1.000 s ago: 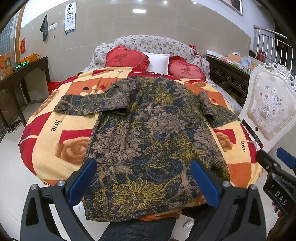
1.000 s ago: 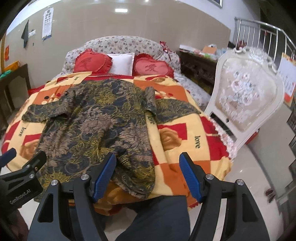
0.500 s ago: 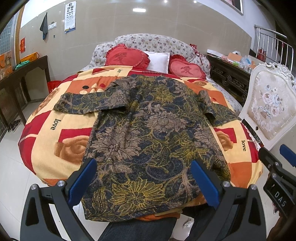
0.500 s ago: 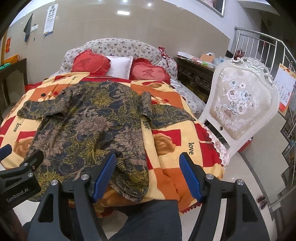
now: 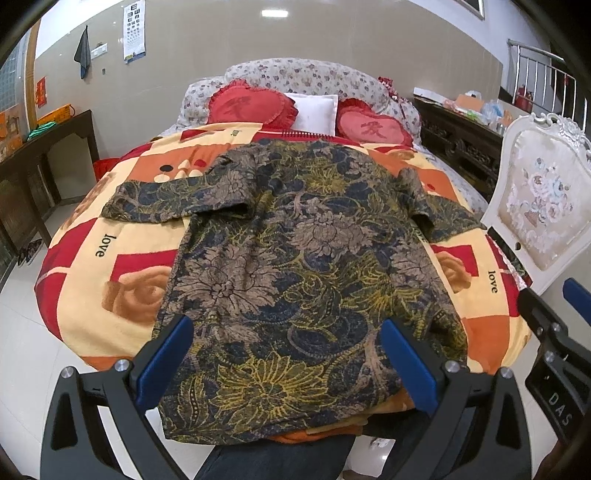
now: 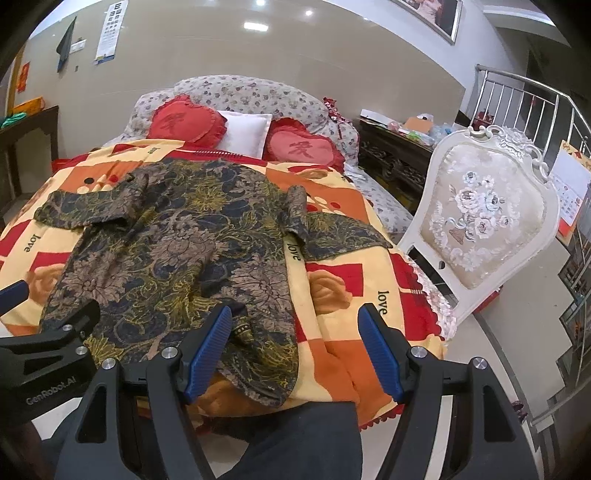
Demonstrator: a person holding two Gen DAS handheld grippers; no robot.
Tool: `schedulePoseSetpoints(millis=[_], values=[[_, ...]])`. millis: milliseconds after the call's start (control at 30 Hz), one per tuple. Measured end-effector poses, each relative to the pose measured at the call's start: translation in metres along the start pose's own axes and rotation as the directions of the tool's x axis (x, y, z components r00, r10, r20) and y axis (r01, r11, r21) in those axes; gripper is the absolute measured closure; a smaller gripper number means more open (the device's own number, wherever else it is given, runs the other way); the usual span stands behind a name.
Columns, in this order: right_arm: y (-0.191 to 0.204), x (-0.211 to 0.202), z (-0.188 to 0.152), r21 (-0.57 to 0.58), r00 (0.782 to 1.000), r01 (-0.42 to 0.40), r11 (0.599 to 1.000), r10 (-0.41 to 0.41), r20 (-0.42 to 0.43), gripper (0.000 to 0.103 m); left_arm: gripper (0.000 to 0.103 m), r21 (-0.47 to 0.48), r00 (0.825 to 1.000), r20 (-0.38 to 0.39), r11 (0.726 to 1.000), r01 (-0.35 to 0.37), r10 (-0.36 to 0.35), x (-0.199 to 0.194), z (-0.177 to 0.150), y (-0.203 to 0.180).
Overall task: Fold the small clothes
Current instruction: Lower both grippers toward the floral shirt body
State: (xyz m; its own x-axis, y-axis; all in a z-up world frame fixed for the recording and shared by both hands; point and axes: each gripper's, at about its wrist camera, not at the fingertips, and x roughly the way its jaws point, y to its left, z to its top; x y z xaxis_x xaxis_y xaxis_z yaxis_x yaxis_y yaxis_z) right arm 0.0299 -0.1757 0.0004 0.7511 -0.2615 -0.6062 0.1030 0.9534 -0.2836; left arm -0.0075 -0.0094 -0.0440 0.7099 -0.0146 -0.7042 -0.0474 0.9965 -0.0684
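The right tongs (image 6: 295, 350) have swung rightward, toward the chair (image 6: 480, 229).

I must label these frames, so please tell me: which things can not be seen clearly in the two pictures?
- Garment: near hem, left wrist view, partly behind the left gripper fingers; the underside is hidden.
- Right gripper: left wrist view shows only part of it at the right edge.
- Wall chart: print too small in both views.
- Side table: the items on it are small and blurred, and the chair hides part of the table.

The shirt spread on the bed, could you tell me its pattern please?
The shirt has a brown and gold floral print on navy, clearest from the left wrist.
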Motion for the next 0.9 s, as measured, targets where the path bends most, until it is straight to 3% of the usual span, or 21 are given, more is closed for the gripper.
schedulePoseSetpoints(millis=[400,700,900], values=[[-0.007,0.054,-0.005,0.051,0.99,-0.056,0.997,0.062,-0.126,0.031,0.0,0.035,0.997,-0.056,0.998,-0.048,0.05,0.042,0.007,-0.009],[-0.005,0.116,-0.011,0.013,0.962,-0.025,1.0,0.027,-0.273,0.031,0.0,0.089,0.993,-0.088,0.994,-0.069,0.077,0.086,0.018,-0.022],[-0.006,0.136,-0.013,-0.01,0.947,-0.003,1.0,-0.001,-0.321,0.031,0.0,0.113,0.993,-0.086,0.991,-0.068,0.078,0.1,0.02,-0.026]])
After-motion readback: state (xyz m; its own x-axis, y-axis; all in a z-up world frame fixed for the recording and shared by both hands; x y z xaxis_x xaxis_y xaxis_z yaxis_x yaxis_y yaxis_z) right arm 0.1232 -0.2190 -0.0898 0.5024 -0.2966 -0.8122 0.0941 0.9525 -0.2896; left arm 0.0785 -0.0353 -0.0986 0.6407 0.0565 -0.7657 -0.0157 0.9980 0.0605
